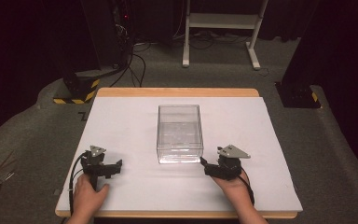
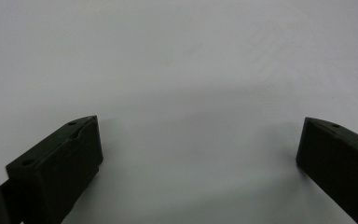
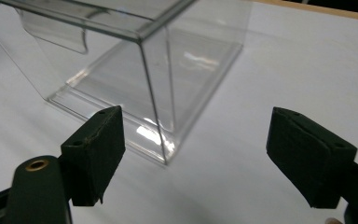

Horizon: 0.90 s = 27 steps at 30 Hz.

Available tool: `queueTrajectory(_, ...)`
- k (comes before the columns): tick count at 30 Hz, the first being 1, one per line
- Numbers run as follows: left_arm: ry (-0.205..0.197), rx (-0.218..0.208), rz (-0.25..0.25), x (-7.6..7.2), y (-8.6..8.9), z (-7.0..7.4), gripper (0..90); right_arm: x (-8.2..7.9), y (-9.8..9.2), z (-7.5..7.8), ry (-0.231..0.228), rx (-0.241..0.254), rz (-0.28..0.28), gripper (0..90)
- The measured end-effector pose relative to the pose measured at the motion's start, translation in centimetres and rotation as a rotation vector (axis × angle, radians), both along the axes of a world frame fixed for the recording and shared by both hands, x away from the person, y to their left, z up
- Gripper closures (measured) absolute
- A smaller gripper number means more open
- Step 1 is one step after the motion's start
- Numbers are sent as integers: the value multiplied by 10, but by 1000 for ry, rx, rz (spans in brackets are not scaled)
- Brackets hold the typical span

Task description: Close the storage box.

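A clear plastic box (image 1: pixel 179 133) stands upright on the white mat (image 1: pixel 121 121) near the middle of the table, and it looks empty. My right gripper (image 1: pixel 206 166) sits just off the box's near right corner and points toward it. In the right gripper view, my right gripper (image 3: pixel 193 116) is open. The box's near corner (image 3: pixel 156 93) lies ahead between the jaws, and neither pad touches it. My left gripper (image 1: pixel 115 166) rests at the near left of the mat, well away from the box. In its own view my left gripper (image 2: pixel 200 126) is open wide over bare mat.
The mat covers a wooden table (image 1: pixel 177 92). On the floor beyond stand a white desk frame (image 1: pixel 221 28), a base with yellow-black stripes (image 1: pixel 77 91) at the left and a dark stand (image 1: pixel 298 88) at the right. Cables (image 1: pixel 77 170) trail behind the left gripper.
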<state>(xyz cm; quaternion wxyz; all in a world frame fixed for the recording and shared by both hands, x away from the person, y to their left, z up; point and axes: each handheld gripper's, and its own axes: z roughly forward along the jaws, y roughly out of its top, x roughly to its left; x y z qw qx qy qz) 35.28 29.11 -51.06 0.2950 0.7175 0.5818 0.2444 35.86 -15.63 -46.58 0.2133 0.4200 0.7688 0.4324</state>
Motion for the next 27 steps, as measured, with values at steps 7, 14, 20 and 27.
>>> queueTrajectory(7,-2,0,0,0,0,0,5,-5,-30,-7,16,-25,-52,219)
queueTrajectory(14,0,0,0,0,0,0,5,-14,-70,-21,43,-69,-132,225)
queueTrajectory(20,-1,-1,1,0,0,0,5,-21,-89,-29,45,-114,-170,228)
queueTrajectory(27,0,0,0,0,0,0,5,-23,-91,-34,63,-115,-176,234)
